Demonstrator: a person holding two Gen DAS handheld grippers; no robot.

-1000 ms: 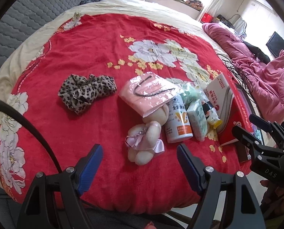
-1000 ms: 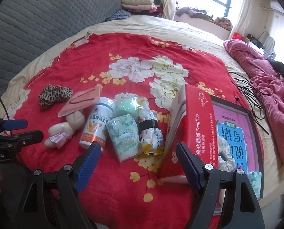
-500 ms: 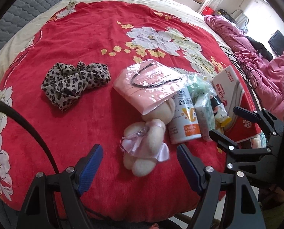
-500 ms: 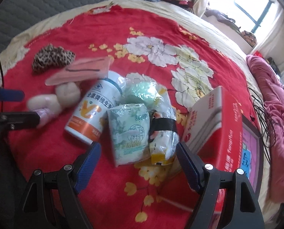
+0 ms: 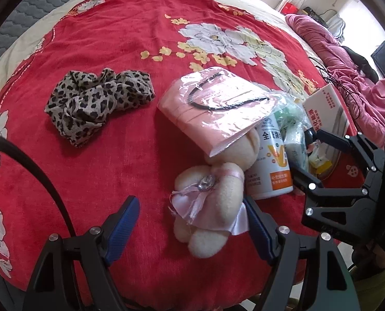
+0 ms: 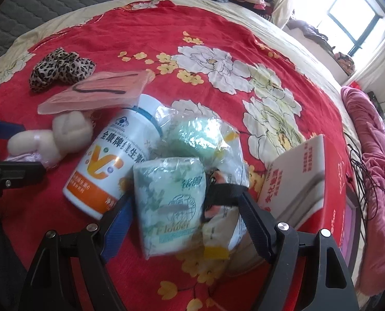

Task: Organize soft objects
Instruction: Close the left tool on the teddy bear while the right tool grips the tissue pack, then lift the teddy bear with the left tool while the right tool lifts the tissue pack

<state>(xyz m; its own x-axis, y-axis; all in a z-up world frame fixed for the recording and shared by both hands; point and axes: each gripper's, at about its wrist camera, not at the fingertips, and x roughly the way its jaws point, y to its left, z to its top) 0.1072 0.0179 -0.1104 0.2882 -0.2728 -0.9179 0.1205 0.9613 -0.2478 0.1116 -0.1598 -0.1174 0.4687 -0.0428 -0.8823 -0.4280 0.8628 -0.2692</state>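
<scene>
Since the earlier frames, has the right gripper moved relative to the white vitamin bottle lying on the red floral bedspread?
Yes. The right gripper has come down toward the white vitamin bottle and the green-patterned tissue pack, which now sits between its open jaws.

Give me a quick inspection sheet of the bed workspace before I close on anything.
Surface: red floral bedspread, items bunched on one side.
Job's things: plush bear; leopard-print cloth, apart; tissue pack; green bagged item.
Clutter: vitamin bottle, pink sleeve atop the bear, red box.
Grippers: left gripper open around bear; right gripper open around tissue pack.
Cables: black cords at bed edge.
Surroundings: pink quilt, window.
</scene>
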